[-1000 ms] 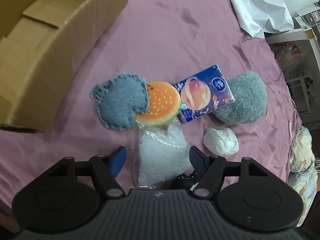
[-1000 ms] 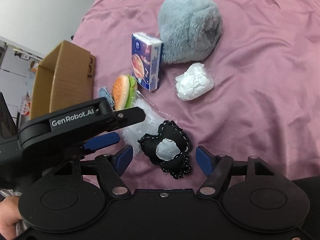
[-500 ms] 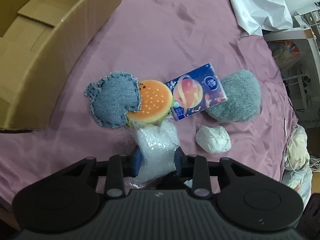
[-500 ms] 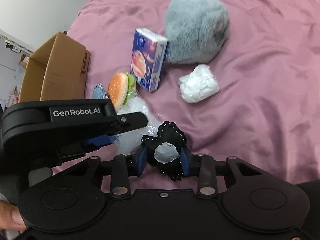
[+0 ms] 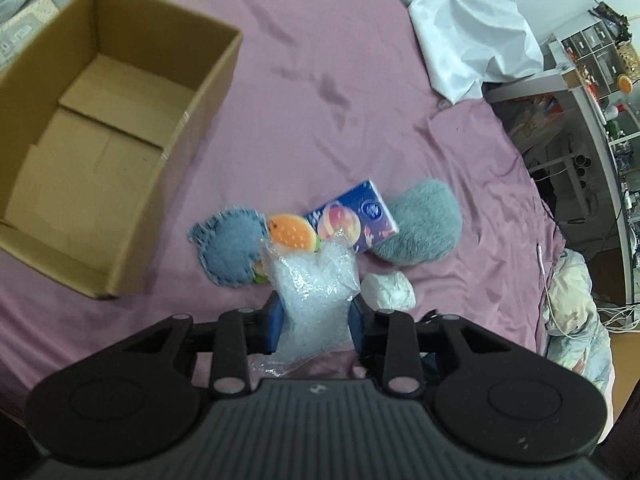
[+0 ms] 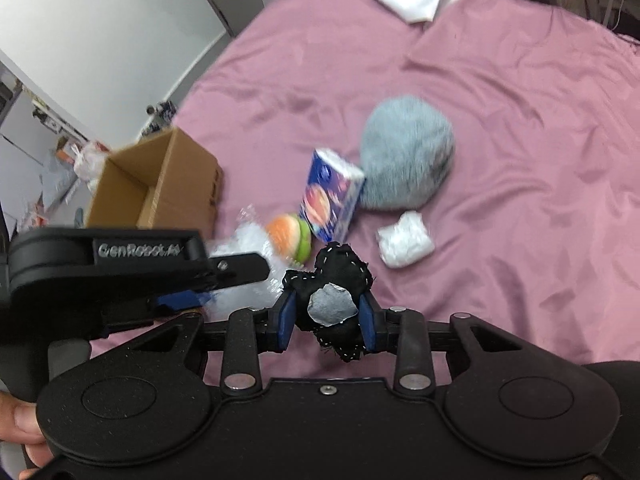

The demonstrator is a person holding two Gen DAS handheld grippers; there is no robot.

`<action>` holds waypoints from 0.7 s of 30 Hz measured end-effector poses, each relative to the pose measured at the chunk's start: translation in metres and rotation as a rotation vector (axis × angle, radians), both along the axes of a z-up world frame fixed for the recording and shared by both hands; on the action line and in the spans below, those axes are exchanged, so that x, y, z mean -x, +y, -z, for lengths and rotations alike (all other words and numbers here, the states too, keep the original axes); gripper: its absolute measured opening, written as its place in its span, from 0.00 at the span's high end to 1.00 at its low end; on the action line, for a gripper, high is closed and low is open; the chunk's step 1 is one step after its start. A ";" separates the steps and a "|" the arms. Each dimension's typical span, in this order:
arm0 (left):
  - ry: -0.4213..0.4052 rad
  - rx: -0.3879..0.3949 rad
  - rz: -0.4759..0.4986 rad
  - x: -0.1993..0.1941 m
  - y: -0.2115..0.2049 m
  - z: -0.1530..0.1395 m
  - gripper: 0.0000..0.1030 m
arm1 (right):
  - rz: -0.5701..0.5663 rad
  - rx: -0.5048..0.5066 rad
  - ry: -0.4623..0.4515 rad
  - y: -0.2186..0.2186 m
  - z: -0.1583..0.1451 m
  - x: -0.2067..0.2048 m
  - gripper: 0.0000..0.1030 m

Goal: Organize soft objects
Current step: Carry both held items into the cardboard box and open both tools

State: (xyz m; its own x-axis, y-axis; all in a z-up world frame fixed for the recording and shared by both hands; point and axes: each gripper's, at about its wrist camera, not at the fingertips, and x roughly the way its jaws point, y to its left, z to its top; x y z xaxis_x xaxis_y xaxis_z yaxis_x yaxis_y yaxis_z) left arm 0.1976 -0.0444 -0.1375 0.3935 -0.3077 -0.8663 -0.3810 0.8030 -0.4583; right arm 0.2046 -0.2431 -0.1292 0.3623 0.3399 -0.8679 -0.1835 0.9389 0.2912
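Only the right view shows the right claw (image 6: 327, 316) pinching the black pouch (image 6: 334, 300); left claw (image 5: 316, 316) clamps the clear bag (image 5: 314, 284).

We see a pink-sheeted bed (image 5: 360, 92): cardboard box (image 5: 100, 152) at 10 o'clock, 5 soft items at centre, white cloth (image 5: 460, 20) at 1 o'clock.

The clear bag (image 5: 314, 300) hides the near edge of the burger toy (image 5: 292, 232) and part of the tissue pack (image 5: 352, 220). The box (image 5: 120, 168) runs off the left edge in the left wrist view. In the right wrist view the left gripper (image 6: 224, 280) covers much of the bag, and the burger, pack and grey pouf (image 6: 406, 160) are blurred; the pack's print is unreadable
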 end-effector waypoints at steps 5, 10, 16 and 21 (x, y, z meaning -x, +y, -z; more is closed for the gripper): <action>-0.034 -0.024 -0.003 -0.002 0.014 -0.017 0.69 | 0.016 -0.023 -0.046 0.005 -0.019 -0.004 0.68; -0.056 -0.013 -0.024 -0.006 0.029 -0.027 0.69 | 0.009 -0.036 -0.076 0.016 -0.030 -0.008 0.68; -0.059 -0.005 -0.066 -0.011 0.054 -0.034 0.69 | -0.028 -0.070 -0.109 0.036 -0.043 -0.014 0.68; -0.066 -0.020 -0.108 -0.013 0.081 -0.038 0.69 | -0.070 -0.099 -0.109 0.059 -0.042 -0.022 0.68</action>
State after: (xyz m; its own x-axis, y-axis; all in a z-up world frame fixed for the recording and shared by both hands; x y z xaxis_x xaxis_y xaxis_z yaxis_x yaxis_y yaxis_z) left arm 0.2101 0.0365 -0.0997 0.4801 -0.2434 -0.8428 -0.4353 0.7680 -0.4698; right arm 0.2261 -0.1837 -0.0869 0.4248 0.4493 -0.7859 -0.2831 0.8906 0.3560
